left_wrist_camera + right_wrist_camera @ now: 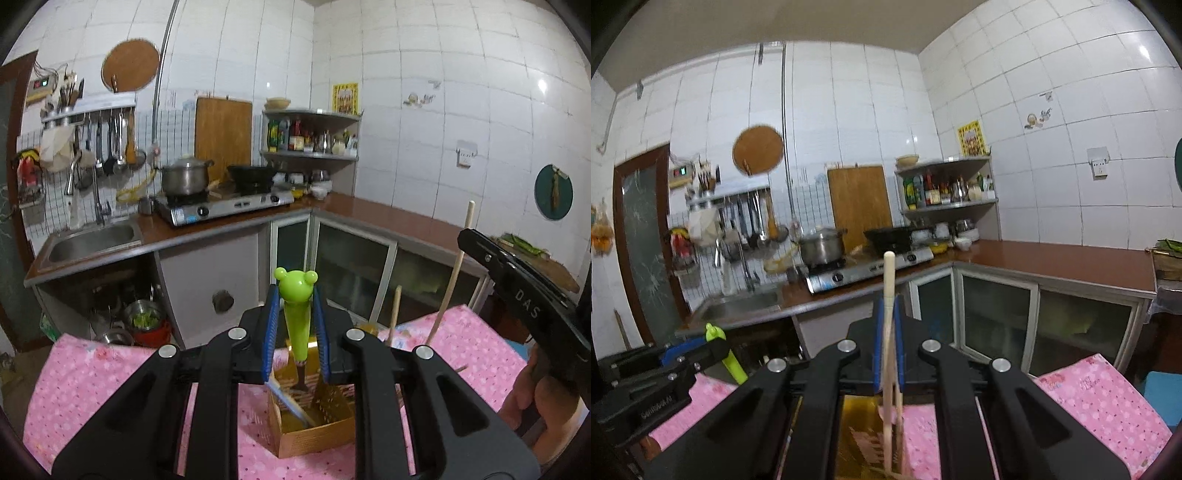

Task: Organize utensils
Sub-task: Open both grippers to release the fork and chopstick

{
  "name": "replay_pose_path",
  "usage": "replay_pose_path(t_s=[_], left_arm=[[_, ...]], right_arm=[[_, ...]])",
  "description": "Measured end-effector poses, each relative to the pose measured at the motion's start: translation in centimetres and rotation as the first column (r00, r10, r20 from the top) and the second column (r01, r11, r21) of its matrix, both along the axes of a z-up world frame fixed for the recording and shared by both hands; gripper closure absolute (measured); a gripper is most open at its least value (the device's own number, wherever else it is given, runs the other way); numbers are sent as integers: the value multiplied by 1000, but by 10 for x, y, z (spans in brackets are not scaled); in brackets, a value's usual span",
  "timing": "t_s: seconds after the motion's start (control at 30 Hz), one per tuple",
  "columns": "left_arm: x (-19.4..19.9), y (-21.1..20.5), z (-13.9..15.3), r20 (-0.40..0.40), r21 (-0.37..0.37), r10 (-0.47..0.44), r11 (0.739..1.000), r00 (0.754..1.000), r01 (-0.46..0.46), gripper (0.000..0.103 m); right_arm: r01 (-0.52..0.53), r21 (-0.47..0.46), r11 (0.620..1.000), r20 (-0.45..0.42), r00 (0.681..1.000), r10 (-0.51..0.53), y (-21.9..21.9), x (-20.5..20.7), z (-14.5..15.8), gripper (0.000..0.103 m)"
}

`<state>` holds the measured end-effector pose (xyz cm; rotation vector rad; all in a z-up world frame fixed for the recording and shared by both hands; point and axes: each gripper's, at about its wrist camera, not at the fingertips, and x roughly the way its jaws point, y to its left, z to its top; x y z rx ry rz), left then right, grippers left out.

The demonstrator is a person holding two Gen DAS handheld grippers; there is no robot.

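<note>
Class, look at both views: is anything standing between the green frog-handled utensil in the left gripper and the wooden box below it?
Nothing visible blocks it. The green utensil, clamped in the left gripper, hangs over the open wooden box, which already holds other utensils.

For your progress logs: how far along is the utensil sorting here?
Done: at least one utensil lies in the box. In hand: left tongs grip the green frog-handled utensil; right tongs grip a wooden stick. Left: placing both.
</note>
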<state>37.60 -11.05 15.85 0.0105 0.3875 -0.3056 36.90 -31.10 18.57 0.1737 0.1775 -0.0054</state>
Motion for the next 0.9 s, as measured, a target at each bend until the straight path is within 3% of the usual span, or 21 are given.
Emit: replay_pose_path(t_s=[0.33,0.57,0.63,0.7,0.73,0.8,0.9], left_arm=[[18,2,-56,-133,57,7,998,991,0,86],[21,6,-78,-207,57,4,998,978,8,83],[17,8,-77,-213,61,3,998,977,10,78],[10,12,-73,-204,58,5,998,979,7,64],[5,15,-69,-192,54,7,999,981,4,59],[-5,22,-58,-165,41,17,999,986,-10,44],[-20,36,-42,-150,5,22,1000,988,-21,32]], right_arm=[[-51,-59,997,-109,993,45,12,5,-44,97],[-92,-65,994,-203,976,77,17,13,-73,96],[-102,-55,993,-224,971,87,15,13,-78,93],[-112,-24,993,-241,965,103,11,10,-76,93],[-115,-7,993,-241,964,110,9,8,-74,88],[-105,19,994,-224,969,106,5,0,-68,44],[-90,-1,996,-226,970,87,5,-12,-57,44]])
